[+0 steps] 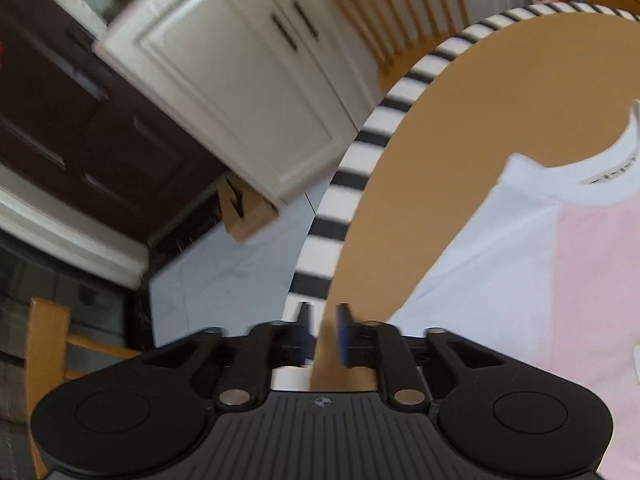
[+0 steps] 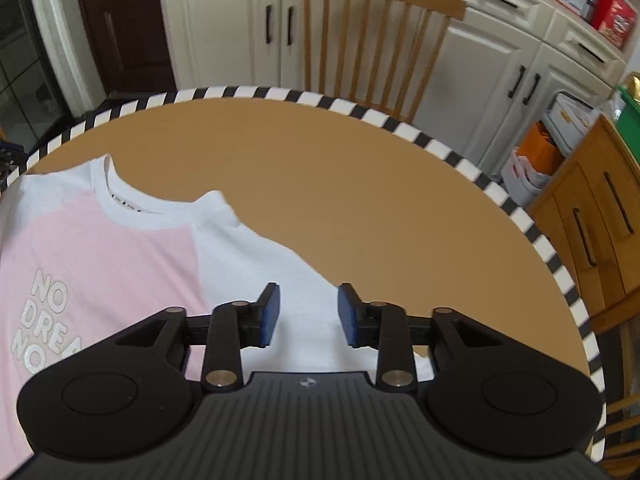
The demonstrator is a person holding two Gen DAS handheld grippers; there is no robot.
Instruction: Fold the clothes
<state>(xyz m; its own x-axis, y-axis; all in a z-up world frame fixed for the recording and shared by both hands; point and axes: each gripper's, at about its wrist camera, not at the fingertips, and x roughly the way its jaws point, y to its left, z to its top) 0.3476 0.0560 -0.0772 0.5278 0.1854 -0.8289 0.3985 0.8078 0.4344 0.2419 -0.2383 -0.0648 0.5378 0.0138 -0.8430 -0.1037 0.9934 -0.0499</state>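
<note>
Right wrist view: the right gripper (image 2: 307, 314) hangs with jaws well apart and empty over the white sleeve of a pink-and-white T-shirt (image 2: 100, 248). The left gripper (image 1: 322, 332), jaws narrowly parted and empty, hovers at the striped edge of the round table (image 2: 360, 184). The shirt lies flat, print up, collar toward the chair (image 2: 376, 36), long axis running from collar back toward the person; a sleeve fold would need a grip first.

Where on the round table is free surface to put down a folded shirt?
The bare brown top is free beyond the T-shirt's collar and along the striped rim, on the side of the wooden chair. A narrower bare strip lies between the shirt's other sleeve and the rim. The near-left part is covered by the T-shirt.
</note>
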